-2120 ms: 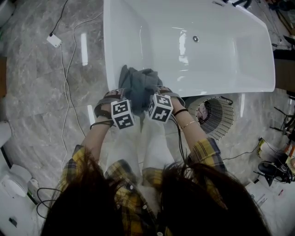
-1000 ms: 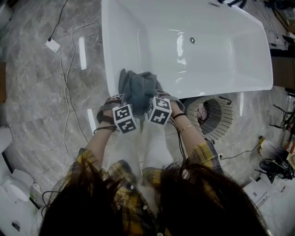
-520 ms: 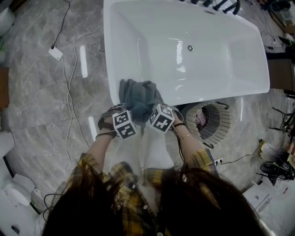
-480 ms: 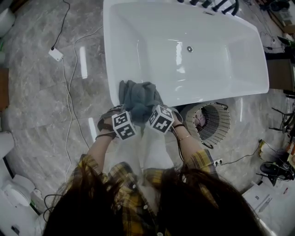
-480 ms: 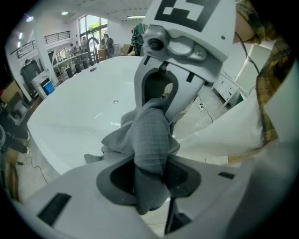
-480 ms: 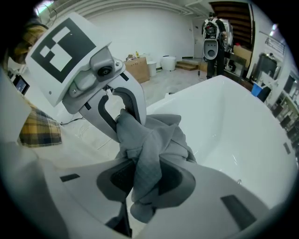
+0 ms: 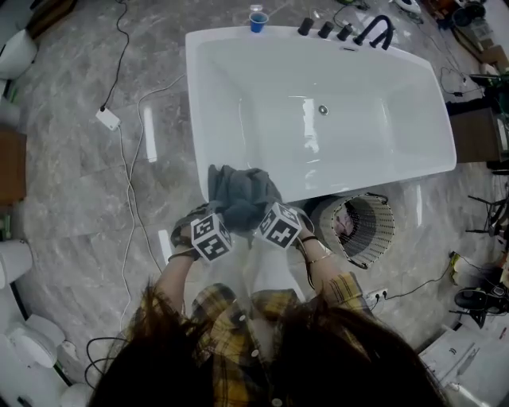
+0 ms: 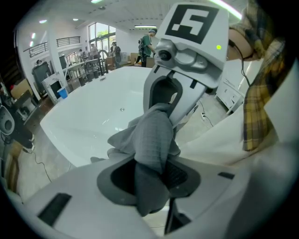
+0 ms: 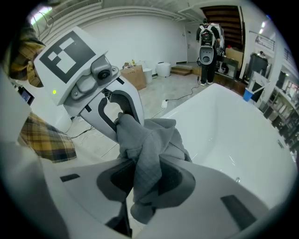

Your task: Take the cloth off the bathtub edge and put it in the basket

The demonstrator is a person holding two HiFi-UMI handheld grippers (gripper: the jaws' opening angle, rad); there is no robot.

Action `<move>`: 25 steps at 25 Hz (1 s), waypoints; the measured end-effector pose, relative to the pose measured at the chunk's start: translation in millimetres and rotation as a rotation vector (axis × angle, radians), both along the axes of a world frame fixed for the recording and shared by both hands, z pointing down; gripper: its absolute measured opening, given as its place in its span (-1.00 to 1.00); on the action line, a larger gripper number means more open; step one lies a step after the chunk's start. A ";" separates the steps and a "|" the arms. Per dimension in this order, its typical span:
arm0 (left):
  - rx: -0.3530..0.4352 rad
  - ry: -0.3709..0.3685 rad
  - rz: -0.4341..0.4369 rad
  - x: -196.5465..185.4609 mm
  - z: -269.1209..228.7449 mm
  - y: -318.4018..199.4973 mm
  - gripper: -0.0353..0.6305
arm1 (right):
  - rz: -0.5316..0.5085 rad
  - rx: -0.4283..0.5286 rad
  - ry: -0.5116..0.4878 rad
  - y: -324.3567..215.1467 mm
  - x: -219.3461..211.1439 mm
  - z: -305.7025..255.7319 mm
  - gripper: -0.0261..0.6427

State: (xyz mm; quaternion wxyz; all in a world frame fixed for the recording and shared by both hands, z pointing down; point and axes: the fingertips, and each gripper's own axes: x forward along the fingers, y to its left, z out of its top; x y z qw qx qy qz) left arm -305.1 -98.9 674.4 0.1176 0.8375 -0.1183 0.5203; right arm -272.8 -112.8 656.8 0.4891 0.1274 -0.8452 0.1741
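Observation:
A dark grey cloth (image 7: 238, 189) is bunched up over the near rim of the white bathtub (image 7: 199, 151). My left gripper (image 7: 223, 210) and right gripper (image 7: 259, 210) hold it side by side, marker cubes toward me. In the left gripper view the cloth (image 8: 150, 135) runs down between the pads of the left gripper (image 8: 150, 175), with the right gripper (image 8: 172, 95) just beyond. In the right gripper view the cloth (image 9: 152, 140) is pinched in the right gripper (image 9: 145, 180). Both pairs of jaws have just been closing on the cloth. The wire basket (image 7: 363, 227) stands on the floor to the right.
The tub has a drain (image 7: 322, 110), black taps (image 7: 374, 32) and a blue cup (image 7: 257, 21) on its far rim. White cables and a small box (image 7: 110, 119) lie on the marble floor at left. More cables and gear (image 7: 477, 298) sit at right.
Both grippers have closed on the cloth and risen with it, gathering it off the tub edge. The tub now looks smaller and farther below.

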 end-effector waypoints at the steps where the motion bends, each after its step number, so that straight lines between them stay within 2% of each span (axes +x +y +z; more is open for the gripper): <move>1: 0.010 0.006 -0.005 -1.1 -7.4 -1.2 -0.45 | 0.004 0.008 -0.003 -0.5 -1.0 -7.2 -0.62; 9: 0.112 0.064 -0.029 -9.0 -72.5 -13.3 -0.45 | 0.068 0.089 -0.043 -9.0 -8.5 -68.2 -0.62; 17: 0.230 0.090 -0.022 -8.3 -125.5 -20.2 -0.45 | 0.155 0.164 -0.068 -11.1 -7.5 -118.9 -0.62; 25: 0.291 0.101 0.001 4.4 -161.5 -16.3 -0.45 | 0.208 0.194 -0.098 -6.3 5.7 -152.4 -0.62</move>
